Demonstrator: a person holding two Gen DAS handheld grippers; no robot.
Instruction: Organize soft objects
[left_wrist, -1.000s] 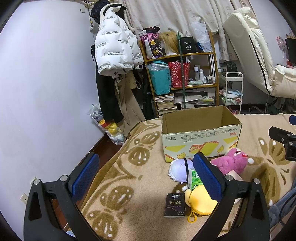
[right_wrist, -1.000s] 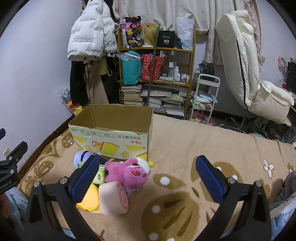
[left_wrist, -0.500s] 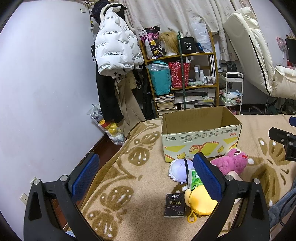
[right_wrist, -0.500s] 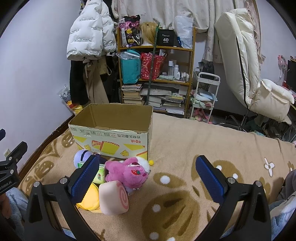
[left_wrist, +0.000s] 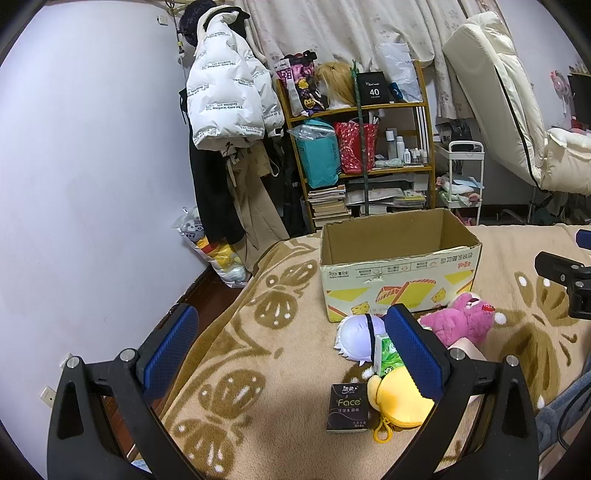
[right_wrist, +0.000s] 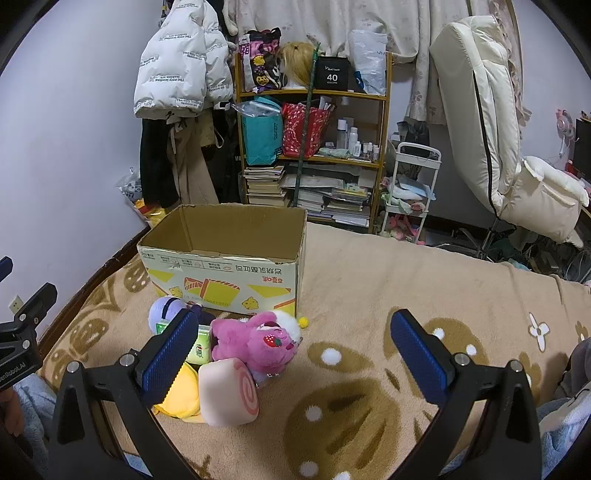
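An open cardboard box (left_wrist: 400, 280) (right_wrist: 225, 275) stands on the blanket-covered bed. In front of it lie a pink plush bear (left_wrist: 463, 323) (right_wrist: 258, 345), a white-lilac plush ball (left_wrist: 356, 338) (right_wrist: 166, 308), a yellow plush (left_wrist: 399, 402) (right_wrist: 181, 397), a pink swirl-roll cushion (right_wrist: 229, 393), a green tissue pack (left_wrist: 388, 356) (right_wrist: 197, 343) and a black "Face" tissue pack (left_wrist: 347, 408). My left gripper (left_wrist: 291, 354) is open and empty, left of the pile. My right gripper (right_wrist: 295, 354) is open and empty, above the bear and cushion.
A brown patterned blanket (right_wrist: 369, 295) covers the bed. Behind it stand a cluttered shelf (right_wrist: 314, 147), hanging coats (left_wrist: 229, 110), a white trolley (right_wrist: 410, 184) and a cream recliner (right_wrist: 498, 140). The bed's left edge drops to the floor (left_wrist: 207, 288).
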